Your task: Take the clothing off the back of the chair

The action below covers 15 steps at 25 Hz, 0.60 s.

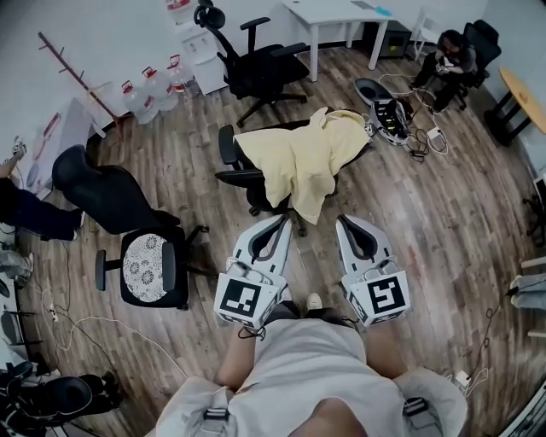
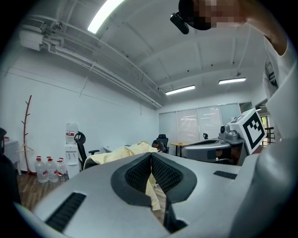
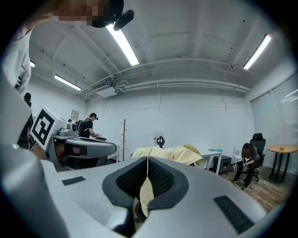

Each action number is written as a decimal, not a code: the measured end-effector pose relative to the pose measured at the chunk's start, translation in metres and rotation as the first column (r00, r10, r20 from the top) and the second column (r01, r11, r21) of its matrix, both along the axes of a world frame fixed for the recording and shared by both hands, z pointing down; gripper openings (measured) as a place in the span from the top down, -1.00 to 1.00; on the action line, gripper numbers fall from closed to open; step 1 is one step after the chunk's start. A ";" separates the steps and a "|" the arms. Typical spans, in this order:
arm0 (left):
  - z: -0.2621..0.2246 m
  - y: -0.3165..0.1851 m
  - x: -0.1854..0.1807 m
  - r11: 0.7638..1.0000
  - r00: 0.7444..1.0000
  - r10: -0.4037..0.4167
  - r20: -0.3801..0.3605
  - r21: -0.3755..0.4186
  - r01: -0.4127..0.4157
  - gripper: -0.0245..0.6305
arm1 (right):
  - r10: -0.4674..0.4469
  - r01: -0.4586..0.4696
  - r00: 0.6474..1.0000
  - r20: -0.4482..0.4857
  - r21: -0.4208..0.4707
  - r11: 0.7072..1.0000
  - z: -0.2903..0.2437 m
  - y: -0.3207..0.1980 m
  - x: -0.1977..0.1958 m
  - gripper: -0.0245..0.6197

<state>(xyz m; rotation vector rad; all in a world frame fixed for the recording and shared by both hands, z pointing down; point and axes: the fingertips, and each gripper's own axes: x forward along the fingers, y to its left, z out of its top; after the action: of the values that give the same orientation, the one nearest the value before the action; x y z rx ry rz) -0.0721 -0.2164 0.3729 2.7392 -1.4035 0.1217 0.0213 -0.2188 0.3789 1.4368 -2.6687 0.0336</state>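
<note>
The yellow garment (image 1: 300,160) lies draped over the back of a black office chair (image 1: 229,162) near the middle of the wooden floor (image 1: 426,205). Its folds spread across the backrest, and one long flap hangs down towards the person holding the tools. In the head view both tools point at that hanging flap. The left tool (image 1: 280,224) and the right tool (image 1: 345,224) sit side by side, their tips just short of the cloth's lower edge, one on either side of it.

The left gripper view shows the left tool (image 2: 151,156) with its jaws together and nothing clamped between them. The strip of yellow seen through the slot behind the pads is the garment (image 2: 122,153) beyond them on the chair. The right gripper view shows the same of the right tool (image 3: 147,161) — pads meeting, no cloth pinched, the garment (image 3: 173,153) mounded ahead of it.

Around this stand a second black chair (image 1: 256,68) farther back, a chair with a patterned seat cushion (image 1: 147,266) to the left, a cluster of water bottles (image 1: 153,85), and a bare wooden coat rack (image 1: 72,70) by the wall. A white counter (image 1: 341,13) stands at the far side, and a seated person (image 1: 450,53) is in the far right corner (cables trail over the floor near their feet).
</note>
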 end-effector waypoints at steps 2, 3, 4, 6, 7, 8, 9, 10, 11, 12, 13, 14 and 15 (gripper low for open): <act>0.002 -0.007 -0.005 1.000 1.000 0.011 0.009 -0.004 -0.011 0.87 | 0.020 -0.020 1.000 -0.010 -0.009 1.000 0.003 -0.006 -0.004 0.86; 0.002 -0.010 -0.007 1.000 1.000 0.014 0.014 -0.006 -0.014 0.87 | 0.029 -0.029 0.999 -0.014 -0.012 0.999 0.004 -0.009 -0.006 0.86; 0.003 -0.013 -0.009 1.000 1.000 0.018 0.017 -0.008 -0.018 0.87 | 0.040 -0.040 0.999 -0.017 -0.015 0.999 0.005 -0.012 -0.008 0.86; 0.006 -0.018 -0.013 0.999 0.999 0.031 0.025 -0.012 -0.030 0.87 | 0.061 -0.062 0.998 -0.020 -0.020 0.998 0.006 -0.016 -0.012 0.86; 0.007 -0.020 -0.015 0.999 0.999 0.038 0.031 -0.013 -0.037 0.87 | 0.073 -0.073 0.997 -0.021 -0.023 0.997 0.006 -0.017 -0.013 0.86; 0.009 -0.022 -0.017 0.999 0.998 0.044 0.038 -0.014 -0.043 0.87 | 0.084 -0.084 0.996 -0.022 -0.026 0.996 0.007 -0.018 -0.015 0.86; 0.011 -0.023 -0.019 0.999 0.998 0.050 0.045 -0.015 -0.049 0.87 | 0.093 -0.094 0.995 -0.022 -0.028 0.995 0.008 -0.019 -0.018 0.86; 0.013 -0.025 -0.021 0.998 0.997 0.056 0.049 -0.017 -0.055 0.87 | 0.103 -0.103 0.994 -0.021 -0.030 0.994 0.009 -0.019 -0.020 0.86; 0.014 -0.026 -0.023 0.998 0.997 0.061 0.049 -0.019 -0.061 0.87 | 0.114 -0.114 0.993 -0.021 -0.033 0.993 0.010 -0.019 -0.022 0.86; 0.014 -0.027 -0.024 0.998 0.997 0.066 0.047 -0.020 -0.066 0.87 | 0.125 -0.126 0.992 -0.023 -0.037 0.991 0.011 -0.020 -0.022 0.85; 0.015 -0.029 -0.025 0.997 0.996 0.071 0.045 -0.022 -0.070 0.87 | 0.135 -0.136 0.991 -0.025 -0.040 0.990 0.012 -0.021 -0.023 0.85; 0.015 -0.030 -0.026 0.997 0.996 0.073 0.044 -0.023 -0.073 0.87 | 0.145 -0.146 0.989 -0.027 -0.042 0.988 0.012 -0.021 -0.023 0.85; 0.015 -0.032 -0.027 0.997 0.996 0.075 0.043 -0.024 -0.074 0.87 | 0.153 -0.154 0.988 -0.028 -0.043 0.987 0.012 -0.022 -0.022 0.85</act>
<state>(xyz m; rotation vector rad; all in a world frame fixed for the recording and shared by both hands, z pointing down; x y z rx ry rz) -0.0993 -0.2483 0.3879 2.7877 -1.3017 0.2015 -0.0009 -0.2409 0.3910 1.6145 -2.5151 0.0870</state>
